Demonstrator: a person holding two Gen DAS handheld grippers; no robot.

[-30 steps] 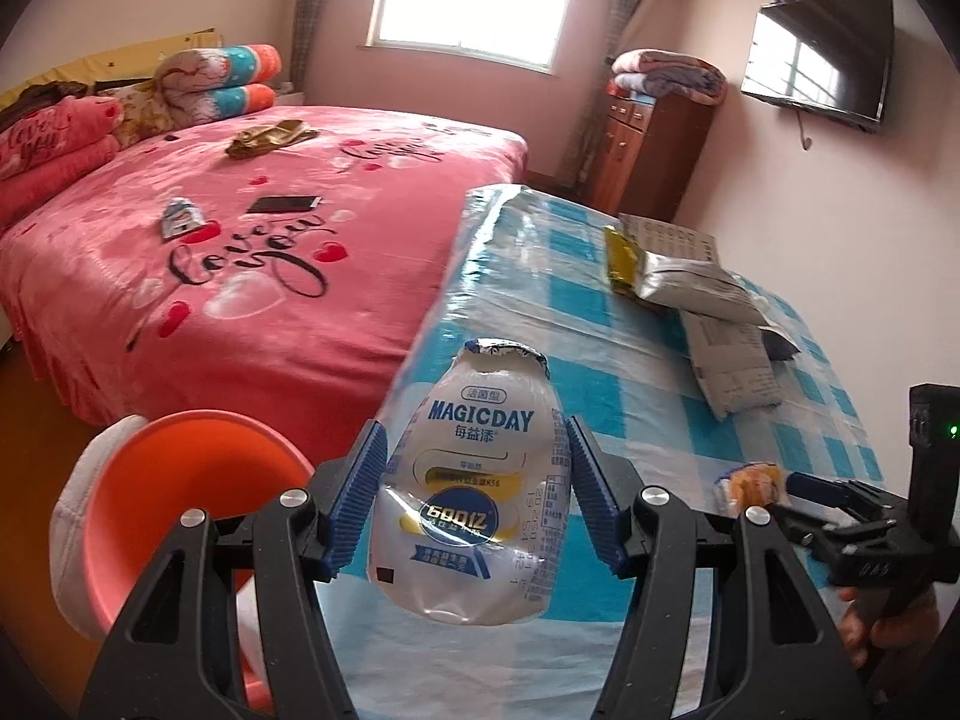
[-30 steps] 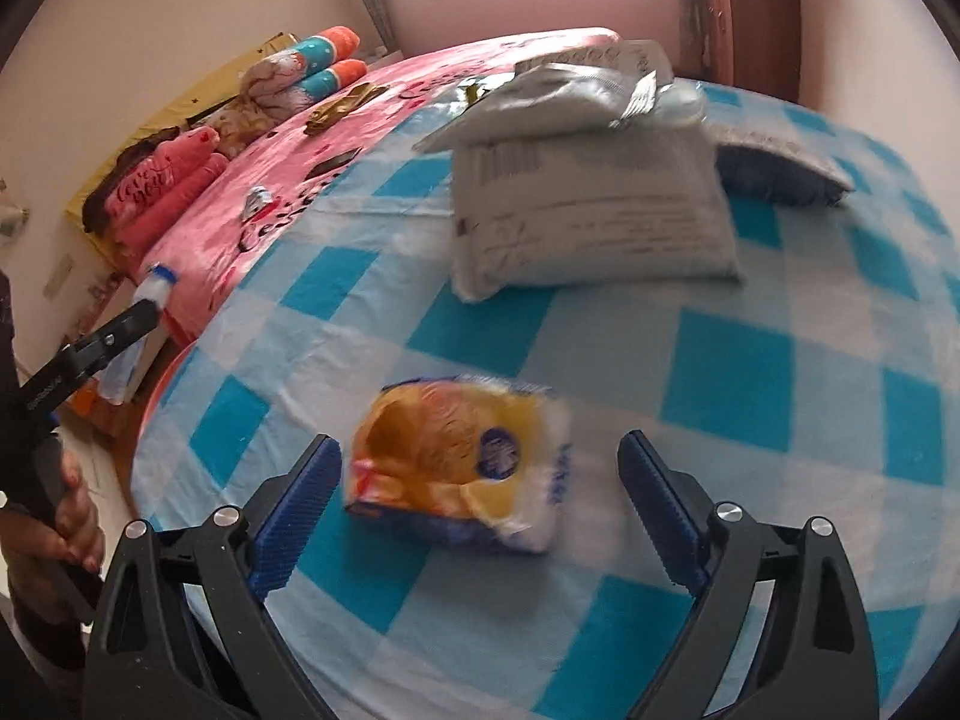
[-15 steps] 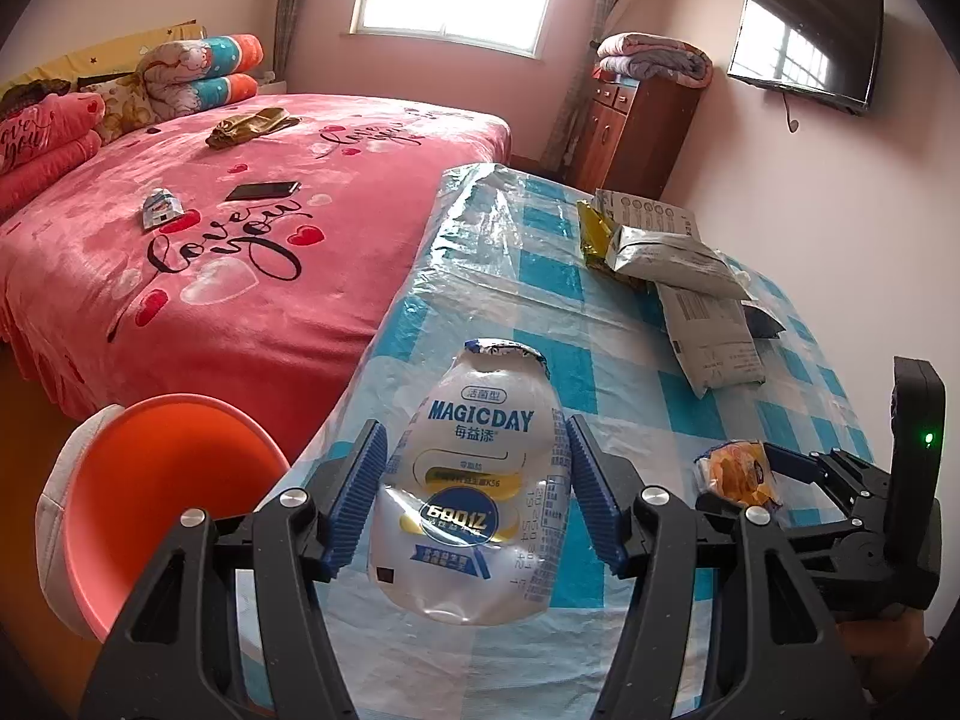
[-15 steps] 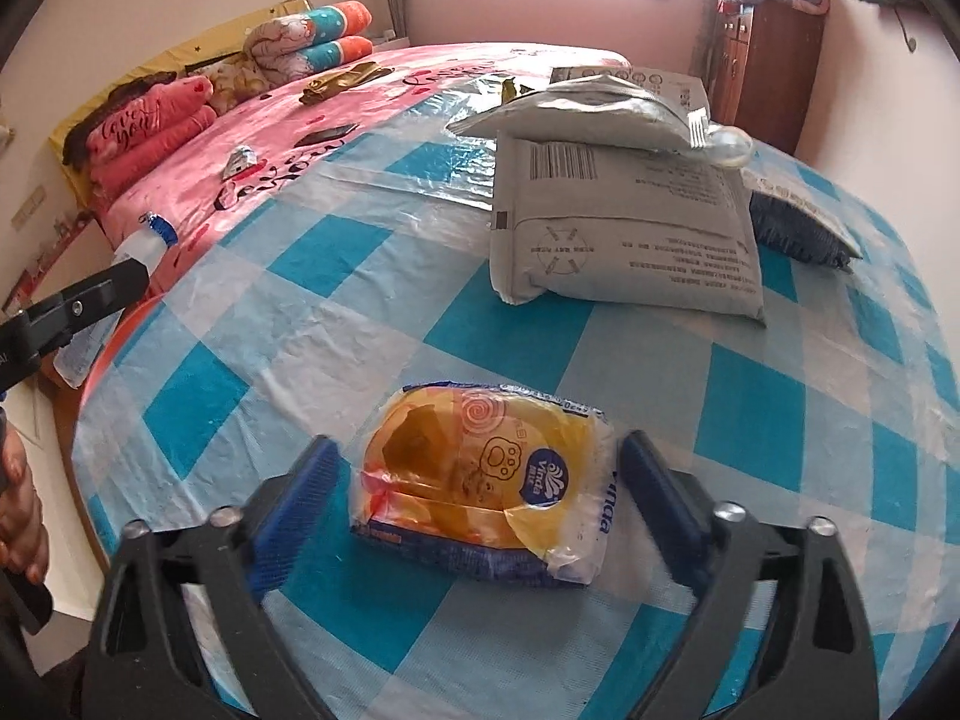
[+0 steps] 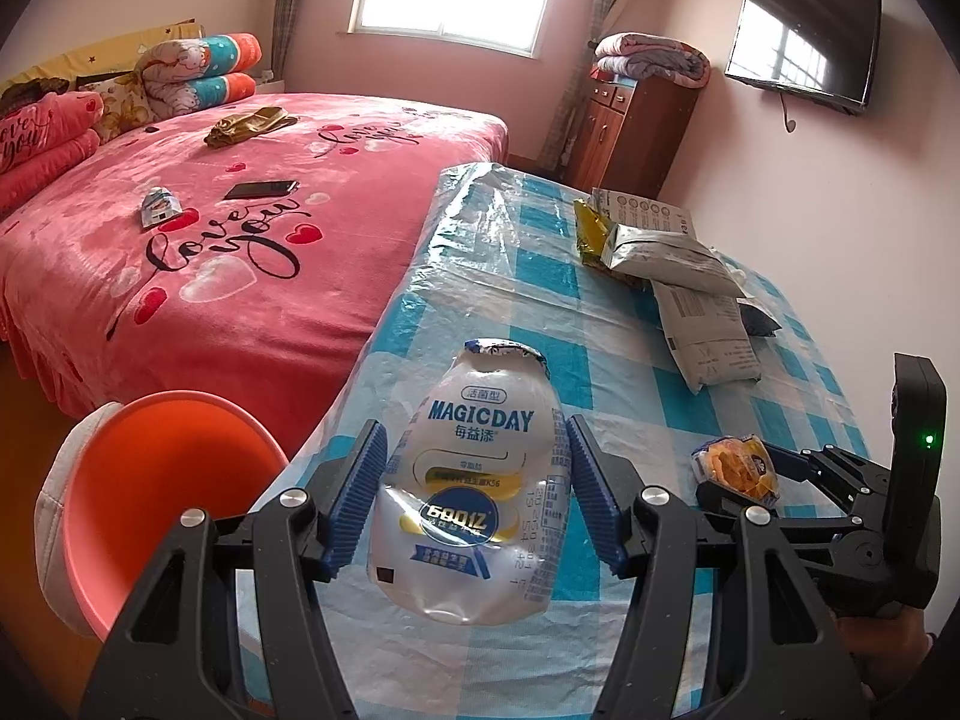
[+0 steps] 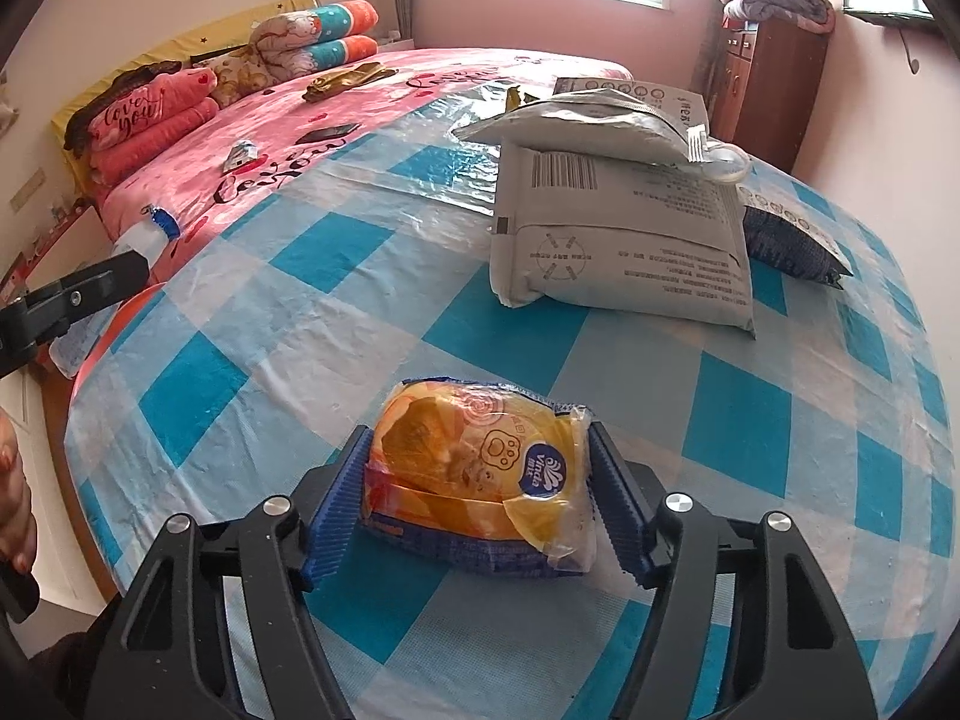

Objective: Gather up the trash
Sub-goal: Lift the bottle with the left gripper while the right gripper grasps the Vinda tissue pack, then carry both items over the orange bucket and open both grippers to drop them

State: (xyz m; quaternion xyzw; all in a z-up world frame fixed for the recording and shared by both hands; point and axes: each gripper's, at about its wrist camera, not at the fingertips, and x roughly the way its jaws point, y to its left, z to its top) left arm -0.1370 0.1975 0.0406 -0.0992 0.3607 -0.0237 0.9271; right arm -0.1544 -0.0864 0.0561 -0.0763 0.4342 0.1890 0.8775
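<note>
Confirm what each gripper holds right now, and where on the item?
Left gripper is shut on the MAGICDAY pouch, gripped across its lower body. Right gripper is shut on the yellow snack packet, gripped at its two ends, packet resting on the table.

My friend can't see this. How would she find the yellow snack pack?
Look at the blue-checked table beside the pink bed. At its near edge, the right tool grips the yellow snack pack; the other packets lying farther back are grey.
</note>
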